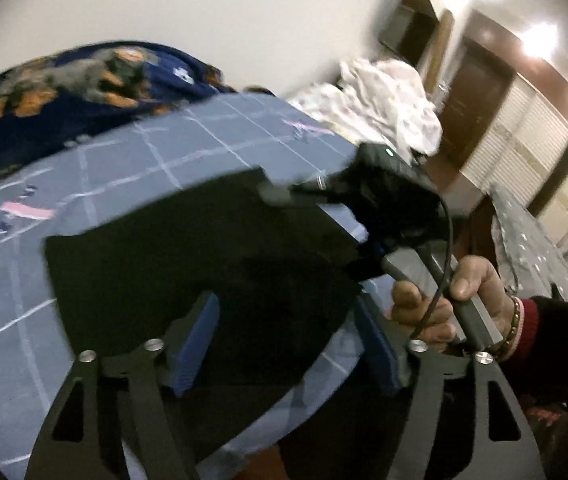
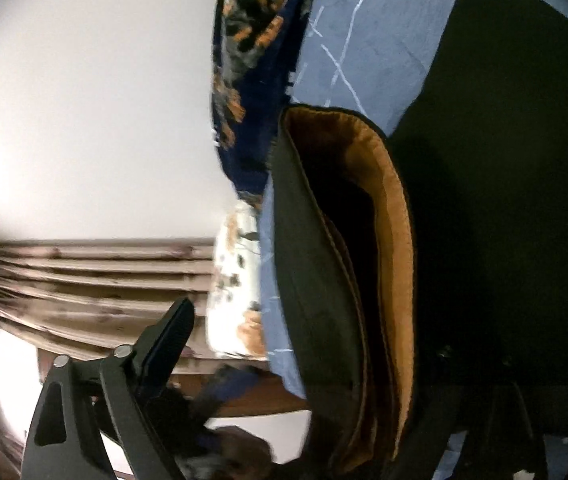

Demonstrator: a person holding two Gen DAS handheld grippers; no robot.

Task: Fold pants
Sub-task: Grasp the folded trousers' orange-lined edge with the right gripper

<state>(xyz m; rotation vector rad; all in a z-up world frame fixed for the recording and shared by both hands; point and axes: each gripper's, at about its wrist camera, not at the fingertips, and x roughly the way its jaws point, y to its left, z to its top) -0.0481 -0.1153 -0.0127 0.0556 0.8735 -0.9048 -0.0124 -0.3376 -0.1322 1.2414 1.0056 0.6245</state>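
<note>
Black pants [image 1: 204, 264], folded, lying at the bed's [image 1: 132, 168] near edge: my left gripper [image 1: 284, 344] spread wide over them, my right gripper [image 2: 295, 360] open beside the tan-lined waistband [image 2: 387, 216]; I should pinch both layers before lifting.

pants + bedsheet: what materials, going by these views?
Pants: matte black woven-looking cloth outside, with a tan fleece-like lining showing at the open end; the fuzzy, light-absorbing surface suggests brushed pile, though blur leaves it open.
Bedsheet: blue grid-printed fabric, dull finish, probably cotton or a blend; soft creases, no sheen.
</note>
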